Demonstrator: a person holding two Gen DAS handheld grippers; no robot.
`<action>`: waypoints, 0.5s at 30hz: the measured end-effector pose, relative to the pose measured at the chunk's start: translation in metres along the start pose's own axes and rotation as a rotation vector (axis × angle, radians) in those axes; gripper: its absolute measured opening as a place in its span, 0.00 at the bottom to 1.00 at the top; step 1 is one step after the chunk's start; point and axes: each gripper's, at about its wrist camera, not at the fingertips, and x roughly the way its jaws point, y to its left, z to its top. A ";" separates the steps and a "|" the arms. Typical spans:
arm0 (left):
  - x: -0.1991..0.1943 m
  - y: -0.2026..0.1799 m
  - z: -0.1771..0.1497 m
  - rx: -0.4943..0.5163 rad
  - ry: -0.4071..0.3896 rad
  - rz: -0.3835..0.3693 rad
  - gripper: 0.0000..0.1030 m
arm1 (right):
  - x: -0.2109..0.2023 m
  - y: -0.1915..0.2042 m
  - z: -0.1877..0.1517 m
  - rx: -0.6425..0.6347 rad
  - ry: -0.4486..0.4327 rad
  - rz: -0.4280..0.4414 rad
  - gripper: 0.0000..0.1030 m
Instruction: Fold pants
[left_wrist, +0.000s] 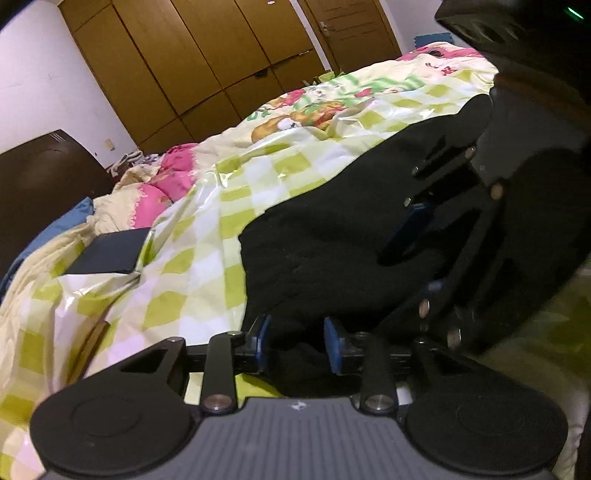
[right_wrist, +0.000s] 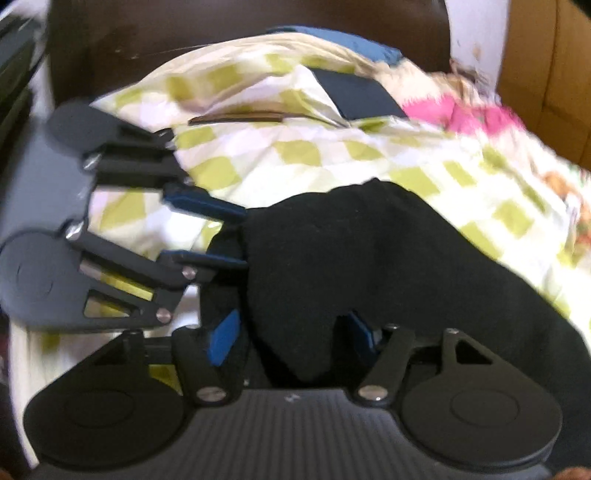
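The black pants (left_wrist: 332, 229) lie on a green-and-white checked bedspread (left_wrist: 207, 236). My left gripper (left_wrist: 297, 339) has its blue pads wide apart with a fold of the pants' edge between them. My right gripper (left_wrist: 410, 254) shows at the right of the left wrist view, over the pants. In the right wrist view the pants (right_wrist: 369, 266) fill the middle; my right gripper (right_wrist: 291, 336) stands open with black cloth lying between its blue pads. My left gripper (right_wrist: 242, 240) reaches in from the left, jaws apart at the pants' edge.
A flat dark rectangular object (left_wrist: 110, 251) lies on the bedspread to the left; it also shows in the right wrist view (right_wrist: 358, 94). A pink flowered quilt (left_wrist: 173, 177) lies beyond. Brown wardrobes (left_wrist: 207, 55) and a dark headboard (left_wrist: 40, 184) stand behind the bed.
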 end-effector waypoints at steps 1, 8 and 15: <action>-0.002 0.002 -0.001 0.001 -0.002 -0.006 0.53 | -0.005 -0.006 0.001 0.036 0.000 0.053 0.59; -0.001 0.001 -0.002 0.025 0.002 -0.028 0.54 | -0.017 -0.004 -0.012 -0.107 0.055 -0.036 0.57; 0.005 -0.008 0.003 0.073 -0.020 -0.042 0.54 | -0.015 -0.022 -0.002 -0.011 0.049 -0.015 0.12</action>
